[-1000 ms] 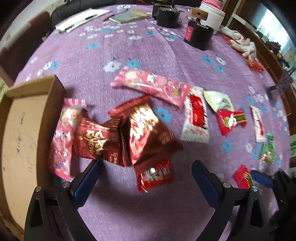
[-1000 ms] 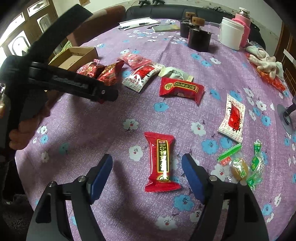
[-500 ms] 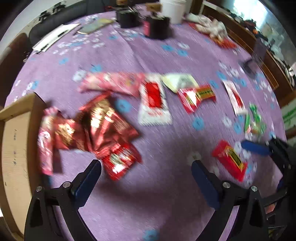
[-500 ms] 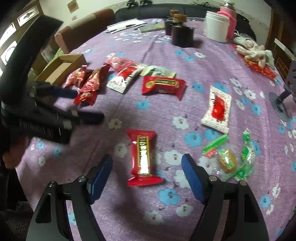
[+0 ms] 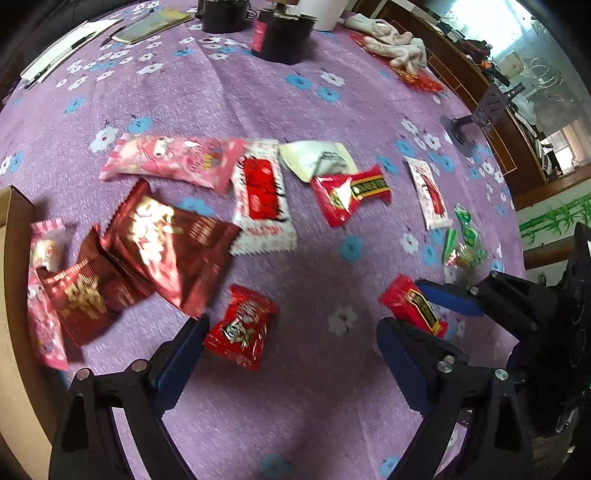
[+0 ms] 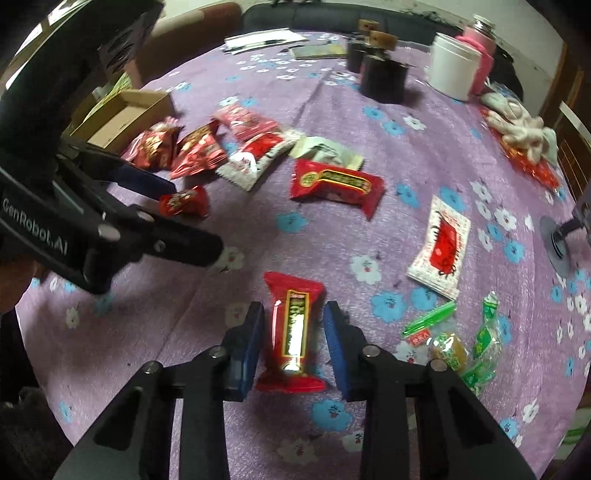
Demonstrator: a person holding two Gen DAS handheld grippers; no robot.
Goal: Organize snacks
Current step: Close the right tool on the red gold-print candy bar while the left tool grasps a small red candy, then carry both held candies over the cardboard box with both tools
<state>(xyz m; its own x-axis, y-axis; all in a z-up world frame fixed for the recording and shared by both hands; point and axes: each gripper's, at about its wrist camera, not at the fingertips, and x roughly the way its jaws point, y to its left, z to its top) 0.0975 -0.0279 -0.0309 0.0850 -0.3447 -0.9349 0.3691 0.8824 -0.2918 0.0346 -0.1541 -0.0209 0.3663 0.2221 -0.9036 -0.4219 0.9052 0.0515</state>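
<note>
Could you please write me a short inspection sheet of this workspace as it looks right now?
Surface: round table under a purple flowered cloth.
Job's things: wrapped snacks scattered about; cardboard box at the table edge, a pile of red packets beside it.
Clutter: black jars, white tub, papers, crumpled cloth.
Grippers: right hand-held gripper closing around a red snack bar; left hand-held gripper open above a small red packet.
Cables: nothing seen.
Surroundings: sofa, wooden cabinet.
</note>
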